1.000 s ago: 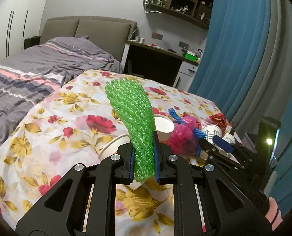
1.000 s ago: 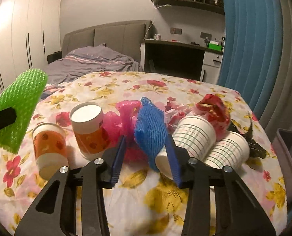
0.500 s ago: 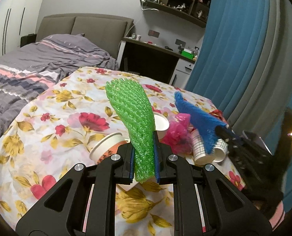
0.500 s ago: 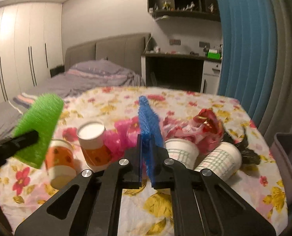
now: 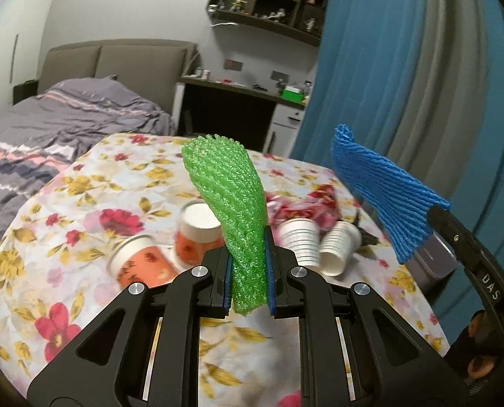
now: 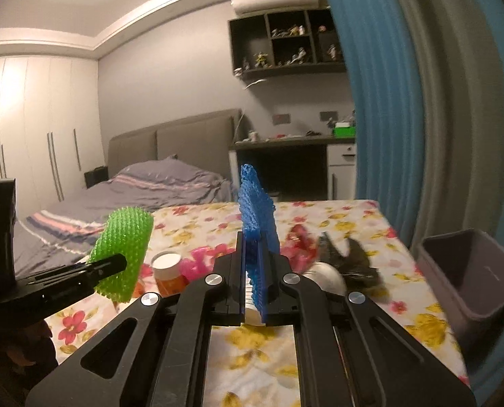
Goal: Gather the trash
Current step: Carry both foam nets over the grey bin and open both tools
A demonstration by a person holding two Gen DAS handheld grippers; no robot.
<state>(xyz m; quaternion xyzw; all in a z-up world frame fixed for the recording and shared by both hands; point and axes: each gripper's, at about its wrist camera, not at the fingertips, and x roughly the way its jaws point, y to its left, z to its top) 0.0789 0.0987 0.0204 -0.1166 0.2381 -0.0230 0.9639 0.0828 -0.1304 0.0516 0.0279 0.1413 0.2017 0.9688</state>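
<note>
Left gripper: fingers clenched on green foam net, net upright above desk with floral cloth. Right gripper: fingers clamped on blue foam net, also clear of desk. Landmark: grey bin, at desk's right edge. Left of bin on desk: two white ribbed cups on their sides, pink and red wrappers, then two orange paper cups. Black crumpled trash nearest bin.

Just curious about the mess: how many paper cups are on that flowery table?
4. Two orange cups lie left of the green foam net; two white striped cups lie right of it. More may hide behind the nets.
</note>
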